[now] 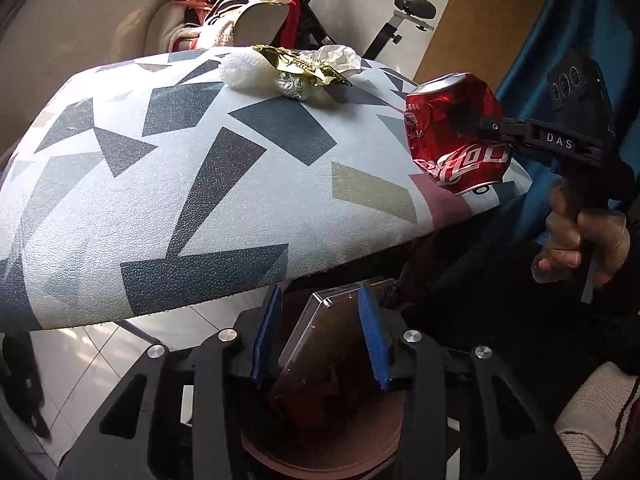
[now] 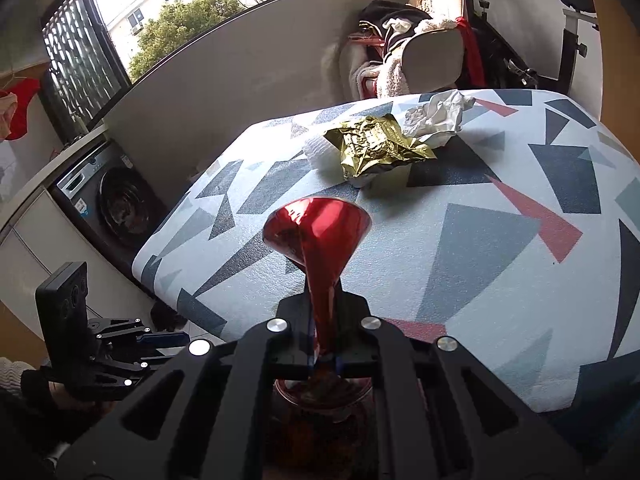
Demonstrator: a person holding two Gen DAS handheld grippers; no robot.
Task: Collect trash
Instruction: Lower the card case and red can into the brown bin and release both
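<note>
Trash is split between the table and the two claws. On the far part of the patterned table a crumpled gold wrapper lies in a small heap with a wad of white tissue just behind it and a white fluffy lump touching its other side; a small crumpled white packet peeks out under the wrapper's near edge. The right claw is clamped tight on a crushed red soda can, its fingers pinching the flattened middle so the can flares out beyond them, held in the air over the table's near edge. A hand grips that claw's handle at the side. The left claw is down below the table edge with its blue pads standing apart; a flat clear plastic case sits tilted between them, and the pads do not appear to press on it. Beneath it is a round brown bin with dark contents I can't make out. Behind the table a chair is piled with clothes, an exercise bike stands beside it, and a washing machine sits under the window.
</note>
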